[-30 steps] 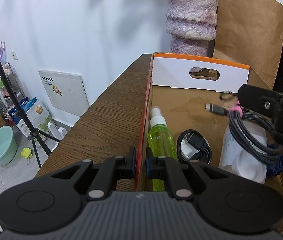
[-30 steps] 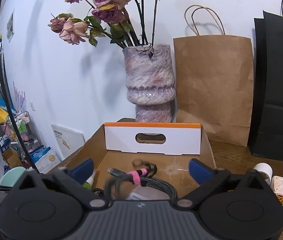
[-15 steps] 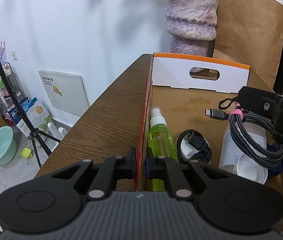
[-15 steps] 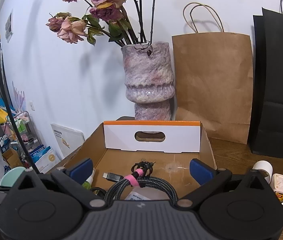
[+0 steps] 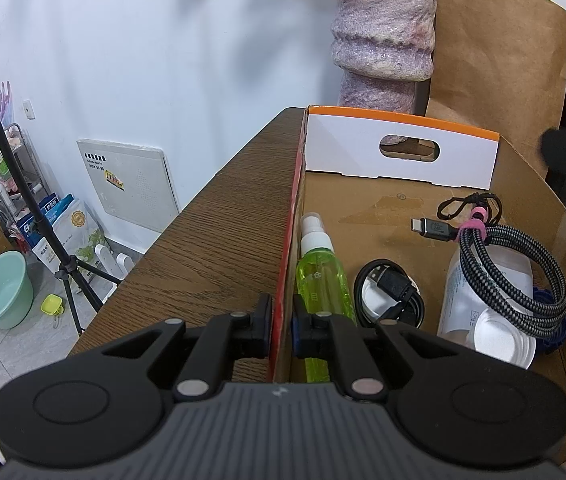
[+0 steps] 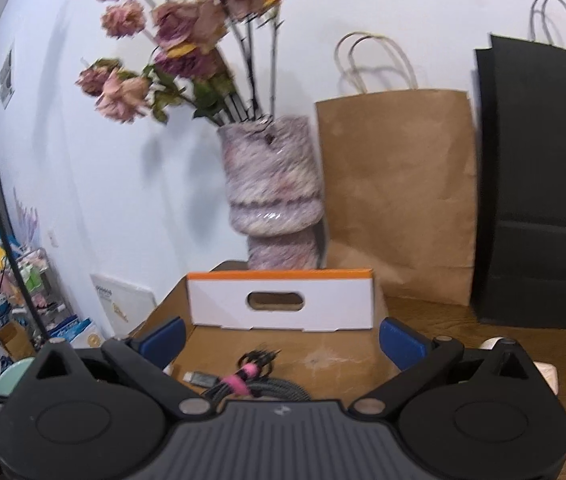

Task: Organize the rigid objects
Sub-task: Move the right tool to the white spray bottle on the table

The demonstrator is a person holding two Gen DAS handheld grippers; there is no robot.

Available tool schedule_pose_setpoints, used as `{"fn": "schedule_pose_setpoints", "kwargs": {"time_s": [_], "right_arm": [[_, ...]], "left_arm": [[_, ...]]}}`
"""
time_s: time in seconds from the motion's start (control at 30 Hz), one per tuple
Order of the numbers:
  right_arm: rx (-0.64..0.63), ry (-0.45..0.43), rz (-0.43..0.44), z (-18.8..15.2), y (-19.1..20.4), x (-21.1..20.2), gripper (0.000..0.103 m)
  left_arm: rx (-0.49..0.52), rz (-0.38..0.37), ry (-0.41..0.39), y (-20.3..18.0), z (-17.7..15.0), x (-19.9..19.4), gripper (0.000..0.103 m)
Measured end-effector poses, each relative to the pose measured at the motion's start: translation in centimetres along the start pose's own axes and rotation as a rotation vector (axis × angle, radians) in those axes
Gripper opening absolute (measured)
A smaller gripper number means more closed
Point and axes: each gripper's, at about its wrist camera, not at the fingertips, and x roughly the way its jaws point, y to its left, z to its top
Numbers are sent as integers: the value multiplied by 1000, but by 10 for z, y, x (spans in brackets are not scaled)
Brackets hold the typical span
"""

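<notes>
Cable (image 5: 515, 276), braided and tied with a pink strap, lies inside the box (image 5: 399, 156), resting on a white bottle (image 5: 487, 312) near the right wall. Beside it are a black cable coil (image 5: 389, 292) and a green spray bottle (image 5: 321, 276) along the left wall. The left gripper (image 5: 281, 322) pinches the box's left wall, so the box cannot slide. The right gripper (image 6: 281, 338) hangs above the box with jaws spread wide and nothing between them. To do the next step well, I think the left grip should stay firm while the right hand lifts clear of the walls and goes to the items on the table (image 6: 523, 344).
</notes>
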Motion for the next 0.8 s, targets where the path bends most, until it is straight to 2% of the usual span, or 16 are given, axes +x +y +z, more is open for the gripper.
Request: {"fn": "schedule_pose_setpoints", "kwargs": {"time_s": [0.23, 0.43, 0.8], "right_arm": [[14, -32, -75, 11, -37, -15, 103], [4, -31, -159, 8, -72, -21, 103], [-41, 98, -323, -28, -133, -16, 103]], "left_arm": [[-1, 0, 0, 0, 0, 0, 10], [-1, 0, 0, 0, 0, 0, 10], [0, 0, 0, 0, 0, 0, 10]]}}
